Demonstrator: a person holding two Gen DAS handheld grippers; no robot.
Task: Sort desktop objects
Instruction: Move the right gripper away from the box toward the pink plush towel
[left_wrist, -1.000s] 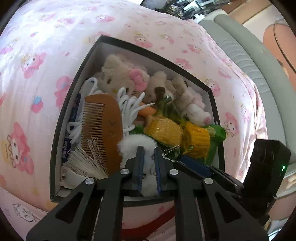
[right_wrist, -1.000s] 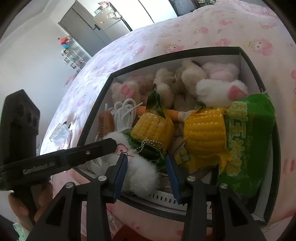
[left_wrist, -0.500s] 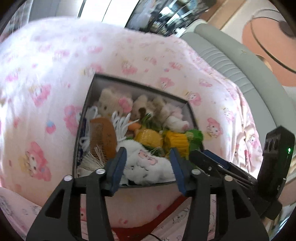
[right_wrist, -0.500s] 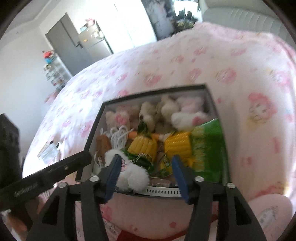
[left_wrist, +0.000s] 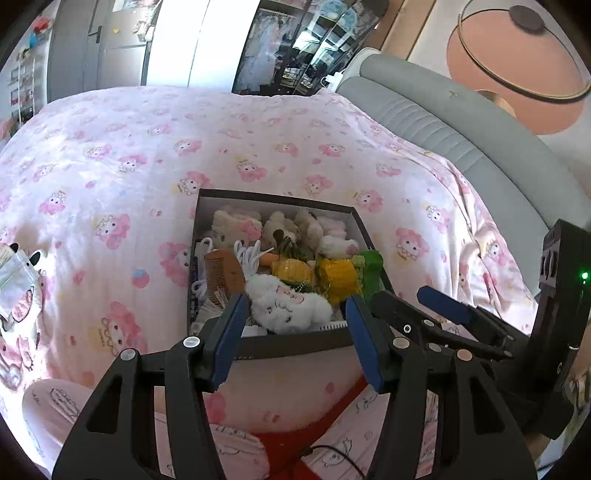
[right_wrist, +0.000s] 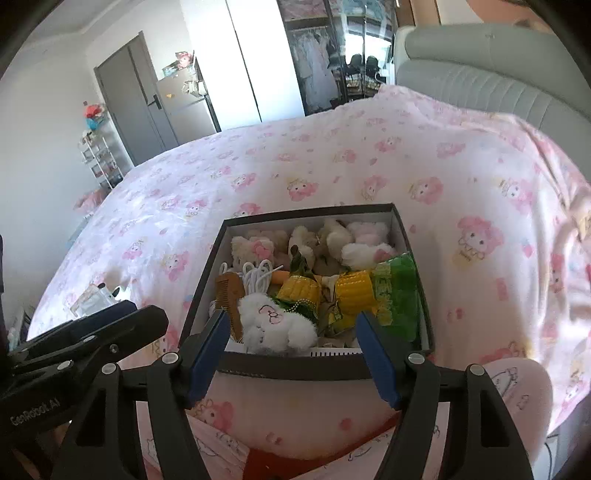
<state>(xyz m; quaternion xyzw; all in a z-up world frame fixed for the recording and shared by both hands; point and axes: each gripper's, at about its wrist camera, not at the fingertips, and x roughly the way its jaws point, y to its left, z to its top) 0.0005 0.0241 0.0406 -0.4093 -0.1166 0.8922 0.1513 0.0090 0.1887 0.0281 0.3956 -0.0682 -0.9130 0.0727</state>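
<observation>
Both tools hang spread and empty, the right tool (right_wrist: 291, 354) widening beside the left tool (left_wrist: 295, 332), with the white plush (left_wrist: 288, 304) lying crosswise ahead in the box (left_wrist: 295, 345) on the bed (left_wrist: 147, 155)

White lettering "GenRobot.AI" on black body of left gripper (right_wrist: 110, 334), seen at lower left of right wrist view. Yellow print on green snack packet (right_wrist: 397, 295) in box (right_wrist: 295, 365), too blurred to read. No other legible text.
</observation>
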